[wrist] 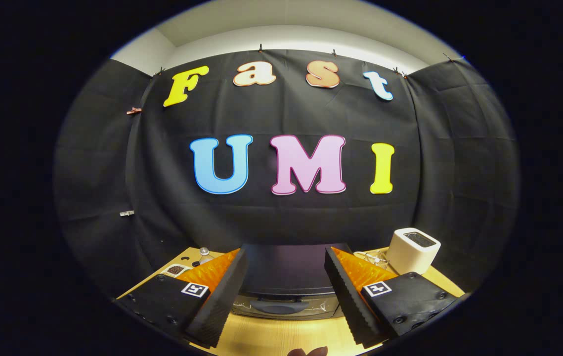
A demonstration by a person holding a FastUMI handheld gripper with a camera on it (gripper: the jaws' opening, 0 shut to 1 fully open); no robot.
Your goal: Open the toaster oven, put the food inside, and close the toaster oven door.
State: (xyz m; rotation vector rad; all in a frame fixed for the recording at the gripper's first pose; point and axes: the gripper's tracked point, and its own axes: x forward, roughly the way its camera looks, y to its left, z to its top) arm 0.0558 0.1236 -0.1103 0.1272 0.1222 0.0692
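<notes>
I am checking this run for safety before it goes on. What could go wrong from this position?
1. The hand-held gripper is open above the toaster oven, and the door handle sits low between the fingers. Coming down at this angle, it may hit the top instead of the handle.
2. The white toaster stands close beside the oven, so a wide swing could knock it.
3. A small dish and bottle on the other side could be bumped.

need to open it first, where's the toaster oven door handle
In the gripper view the handle sits low on the toaster oven, just ahead of the open gripper, between its fingers.
</notes>
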